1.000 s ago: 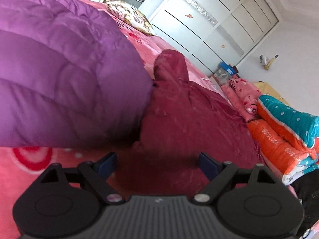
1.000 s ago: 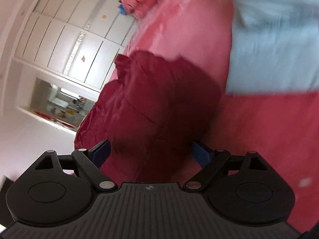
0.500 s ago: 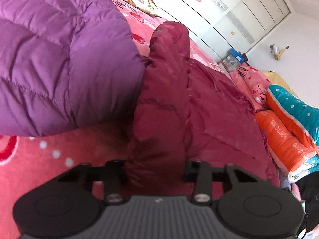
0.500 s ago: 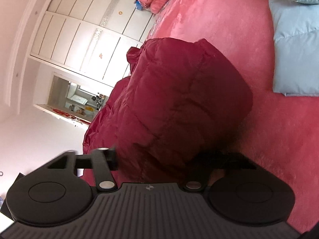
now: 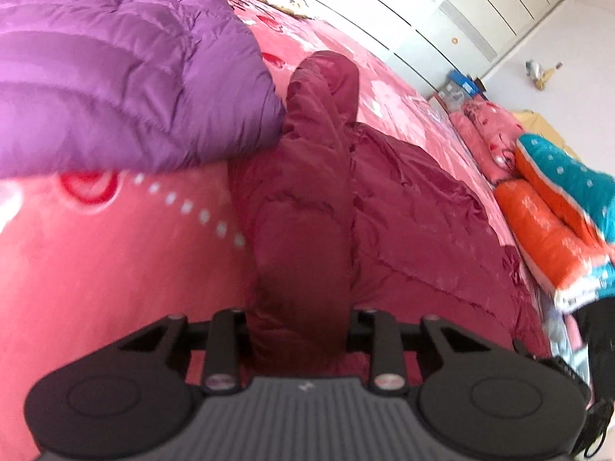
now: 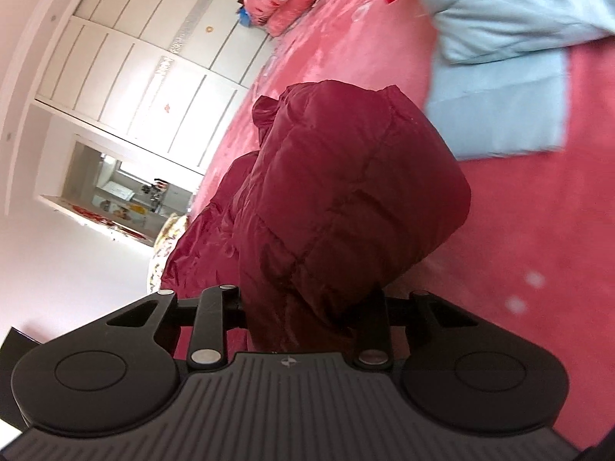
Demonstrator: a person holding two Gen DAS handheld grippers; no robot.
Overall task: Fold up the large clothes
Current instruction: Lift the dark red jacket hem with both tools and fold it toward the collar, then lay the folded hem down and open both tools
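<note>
- Both grippers, spread wide a second ago, now close on the dark red quilted puffer jacket (image 5: 403, 207), lying on the pink plush bedspread (image 5: 115, 269).
- Left gripper (image 5: 300, 330) pinches its sleeve, likely for folding inward.
- Right gripper (image 6: 307, 307) pinches a bunched padded edge.
- Purple puffer jacket (image 5: 115, 69) lies alongside.

Left gripper (image 5: 300, 326) and right gripper (image 6: 307, 307), both pointing toward 12 o'clock, jaws closing on dark red padded fabric

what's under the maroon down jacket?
The maroon down jacket lies on the pink bedspread; the purple jacket is beside it. Anything else beneath is covered. Both grippers' jaws are closing on its fabric.
</note>
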